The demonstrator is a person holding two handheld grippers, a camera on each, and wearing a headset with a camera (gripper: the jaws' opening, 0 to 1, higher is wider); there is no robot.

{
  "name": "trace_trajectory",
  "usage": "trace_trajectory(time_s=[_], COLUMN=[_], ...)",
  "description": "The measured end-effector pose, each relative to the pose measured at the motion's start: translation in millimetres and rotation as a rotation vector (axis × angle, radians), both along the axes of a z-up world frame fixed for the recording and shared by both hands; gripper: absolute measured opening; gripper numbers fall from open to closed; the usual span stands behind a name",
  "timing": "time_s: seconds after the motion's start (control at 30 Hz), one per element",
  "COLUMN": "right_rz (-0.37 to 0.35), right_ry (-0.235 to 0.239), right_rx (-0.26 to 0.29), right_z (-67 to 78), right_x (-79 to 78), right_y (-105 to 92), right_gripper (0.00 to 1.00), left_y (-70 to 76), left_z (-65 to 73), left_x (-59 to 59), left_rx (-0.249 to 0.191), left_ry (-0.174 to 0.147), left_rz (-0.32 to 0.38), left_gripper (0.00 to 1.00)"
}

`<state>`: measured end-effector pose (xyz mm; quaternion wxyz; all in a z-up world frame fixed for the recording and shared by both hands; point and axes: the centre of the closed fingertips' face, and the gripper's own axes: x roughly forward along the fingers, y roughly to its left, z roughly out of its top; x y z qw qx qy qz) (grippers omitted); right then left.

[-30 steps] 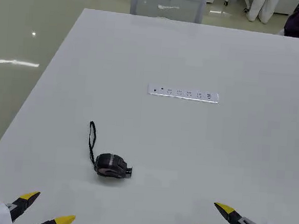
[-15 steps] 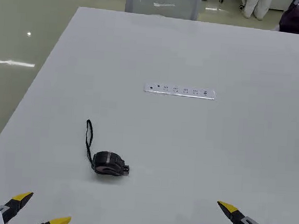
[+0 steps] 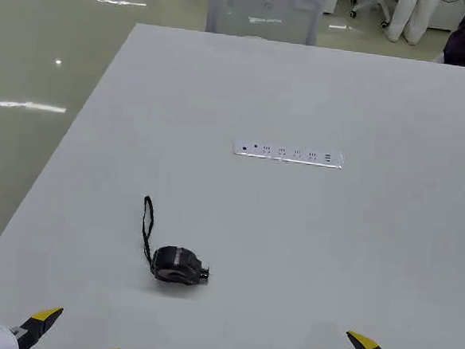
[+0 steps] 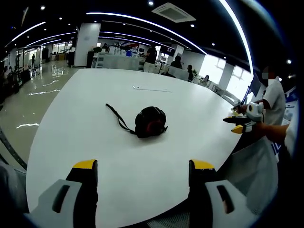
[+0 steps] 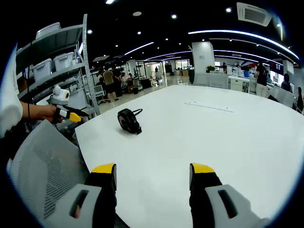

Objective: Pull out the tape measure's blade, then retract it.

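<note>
A black tape measure (image 3: 177, 265) lies on the white table (image 3: 331, 253), left of centre, with its thin black strap (image 3: 146, 224) trailing away from me. Its blade is in. My left gripper (image 3: 77, 335) is open at the near left edge, well short of the tape measure (image 4: 151, 121), with nothing between the yellow-tipped fingers (image 4: 85, 165). My right gripper (image 3: 364, 347) is at the near right edge and is also open and holds nothing. In the right gripper view the tape measure (image 5: 128, 120) sits far ahead to the left of the gripper (image 5: 153, 167).
A white power strip (image 3: 288, 154) lies flat across the middle of the table. A chair (image 3: 264, 13) stands at the far edge, and a grey mesh chair back (image 5: 42, 161) is close to the near edge. The polished floor (image 3: 31, 88) lies to the left.
The head view has shifted a little. The tape measure has not moved on the table. Both grippers stay open at the near edge, the right one slightly lower in view.
</note>
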<state>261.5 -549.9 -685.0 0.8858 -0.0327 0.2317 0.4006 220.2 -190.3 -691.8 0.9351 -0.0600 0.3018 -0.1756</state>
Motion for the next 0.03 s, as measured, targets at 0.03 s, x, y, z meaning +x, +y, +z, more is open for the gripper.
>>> trace_trajectory(time_s=[0.03], right_rz=[0.0], right_ry=[-0.001], right_rx=[-0.001], right_z=[-0.1], right_x=[0.0], right_y=[-0.3], right_gripper=[0.62], left_y=[0.9], left_z=[0.5], left_x=[0.3], left_rx=[0.0], left_ry=[-0.001], left_rz=[0.002], left_gripper=[0.77])
